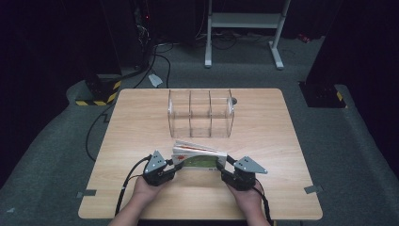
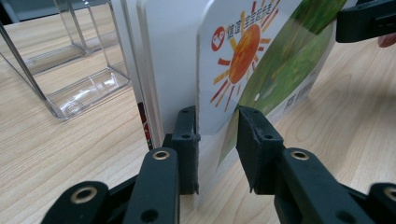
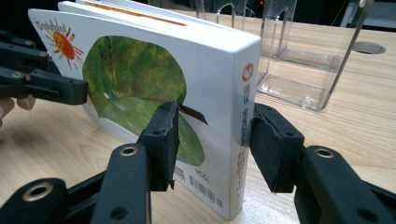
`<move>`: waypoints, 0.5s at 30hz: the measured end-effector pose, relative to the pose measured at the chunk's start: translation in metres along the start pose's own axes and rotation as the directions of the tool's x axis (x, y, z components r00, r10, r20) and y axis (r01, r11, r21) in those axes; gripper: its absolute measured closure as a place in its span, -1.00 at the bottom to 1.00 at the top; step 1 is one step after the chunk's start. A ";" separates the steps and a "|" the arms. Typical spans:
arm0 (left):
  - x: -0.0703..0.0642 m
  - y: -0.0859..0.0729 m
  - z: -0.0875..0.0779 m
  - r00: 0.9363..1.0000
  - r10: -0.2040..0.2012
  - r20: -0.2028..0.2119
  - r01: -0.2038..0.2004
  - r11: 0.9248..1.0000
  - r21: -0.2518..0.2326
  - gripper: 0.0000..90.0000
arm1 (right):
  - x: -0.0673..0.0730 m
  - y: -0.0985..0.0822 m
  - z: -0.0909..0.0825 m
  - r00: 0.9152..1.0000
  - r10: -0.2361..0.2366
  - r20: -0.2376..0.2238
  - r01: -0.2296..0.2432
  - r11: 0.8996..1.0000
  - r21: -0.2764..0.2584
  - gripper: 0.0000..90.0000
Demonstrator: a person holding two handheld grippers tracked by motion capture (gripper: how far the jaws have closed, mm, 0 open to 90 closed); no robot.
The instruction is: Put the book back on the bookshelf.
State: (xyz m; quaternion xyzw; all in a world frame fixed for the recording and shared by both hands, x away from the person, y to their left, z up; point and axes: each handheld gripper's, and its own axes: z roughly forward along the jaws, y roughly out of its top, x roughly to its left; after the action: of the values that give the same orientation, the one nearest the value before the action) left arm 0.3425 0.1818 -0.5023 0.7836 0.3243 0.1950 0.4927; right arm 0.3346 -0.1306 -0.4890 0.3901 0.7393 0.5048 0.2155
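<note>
Now gripped at both ends: book (image 1: 200,157) upright on table (image 1: 141,122), just before rack (image 1: 201,113), likely readied for a slot. Left claw (image 2: 218,135) pinched on front cover alone; right claw (image 3: 212,133) clamped across spine. Sun logo, barcode; Chinese spine text unreadable.

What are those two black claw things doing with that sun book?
A person holds a gripper in each hand, and both grip one picture book standing on edge on the wooden table. The left gripper pinches the front cover at the end with the sun. The right gripper squeezes the spine end. Behind the book stands a clear plastic rack with three compartments, with nothing in it.
</note>
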 end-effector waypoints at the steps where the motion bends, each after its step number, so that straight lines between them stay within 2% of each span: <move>1: 0.000 0.000 0.000 1.000 0.001 -0.001 -0.001 1.000 0.001 0.52 | 0.000 0.000 0.000 1.000 -0.001 -0.003 0.001 1.000 -0.002 0.18; 9: 0.000 -0.002 -0.002 1.000 -0.005 -0.007 0.005 1.000 -0.001 0.44 | 0.001 -0.001 -0.004 1.000 -0.008 -0.027 0.008 1.000 -0.006 0.14; 15: 0.004 -0.006 -0.005 0.999 -0.008 -0.044 0.009 1.000 0.023 0.27 | 0.005 -0.002 -0.007 0.999 -0.018 -0.045 0.017 1.000 -0.005 0.11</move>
State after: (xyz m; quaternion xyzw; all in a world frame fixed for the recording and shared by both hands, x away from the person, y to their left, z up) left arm 0.3403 0.1901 -0.5058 0.7834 0.3407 0.2063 0.4772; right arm 0.3263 -0.1310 -0.4877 0.3716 0.7462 0.5134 0.2040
